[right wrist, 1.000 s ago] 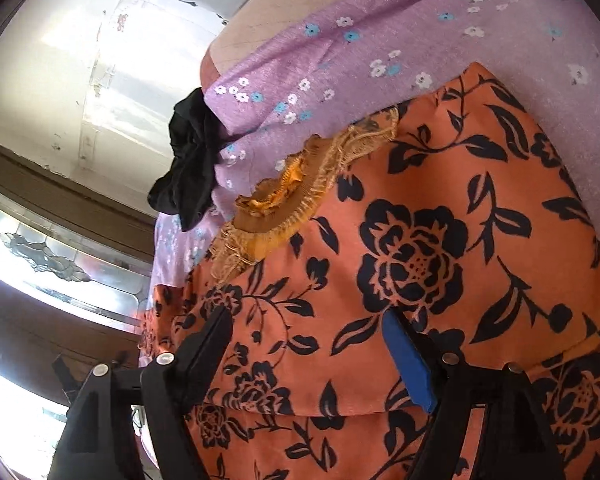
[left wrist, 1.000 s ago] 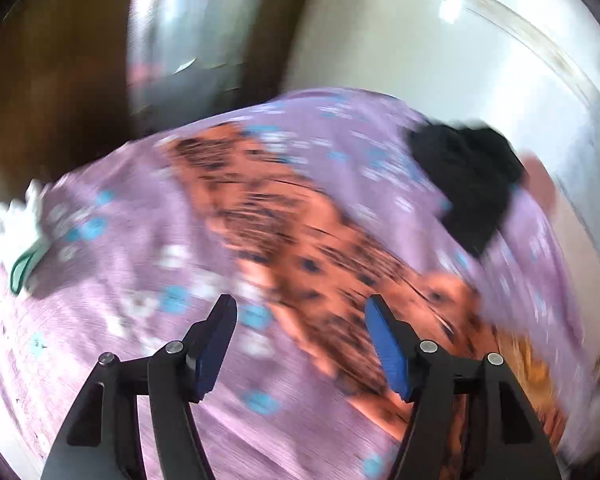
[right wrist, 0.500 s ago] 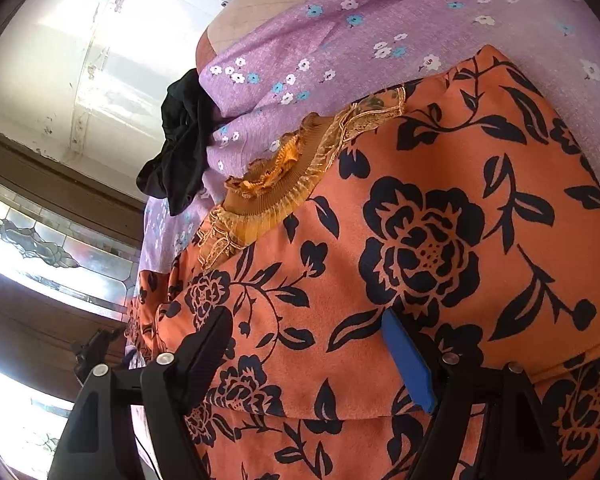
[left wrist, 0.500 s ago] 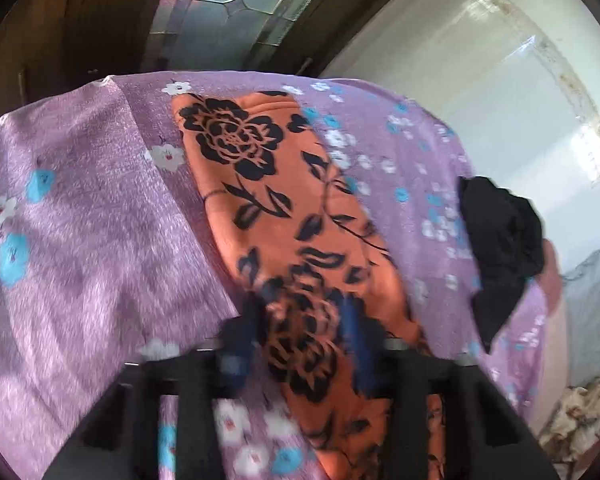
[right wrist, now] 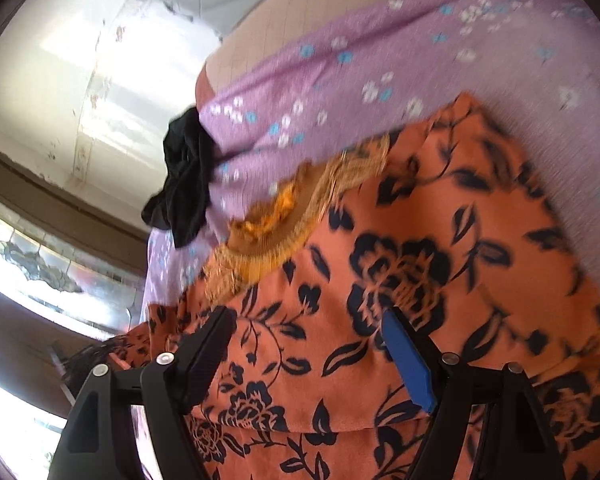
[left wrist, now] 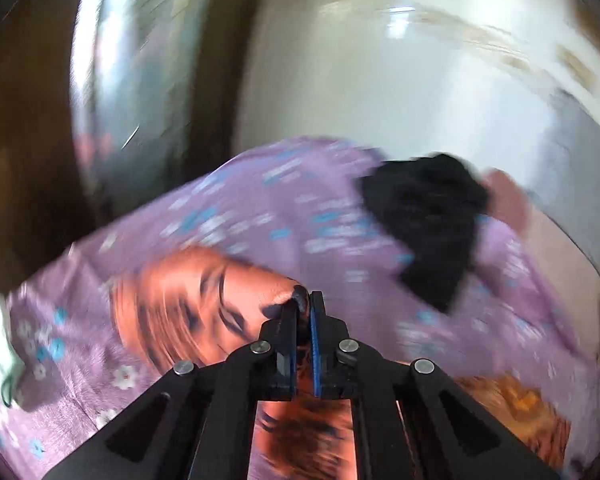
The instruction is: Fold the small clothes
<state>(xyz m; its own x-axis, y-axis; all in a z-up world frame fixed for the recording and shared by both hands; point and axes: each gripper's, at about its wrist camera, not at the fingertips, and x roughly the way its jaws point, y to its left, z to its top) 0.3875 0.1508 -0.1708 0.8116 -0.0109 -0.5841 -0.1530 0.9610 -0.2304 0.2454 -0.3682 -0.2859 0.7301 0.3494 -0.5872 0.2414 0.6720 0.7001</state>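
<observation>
Thin, limp orange black-flowered garment (right wrist: 440,248): edge apparently pinched in closed left claw (left wrist: 303,312); right claw (right wrist: 308,344) spread wide, holding nothing. Hem grips advised.

Purple floral sheet (right wrist: 380,60) carries orange garment (right wrist: 420,280) and black cloth (right wrist: 184,184).

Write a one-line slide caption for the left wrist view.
Left tool shut on the orange floral garment, over purple cloth near black clothing.

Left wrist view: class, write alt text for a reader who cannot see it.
The left gripper is shut on a fold of the orange garment with black flowers, which lies on a purple sheet with small blue and white flowers. A crumpled black cloth sits further back; the frame is motion-blurred.
</observation>
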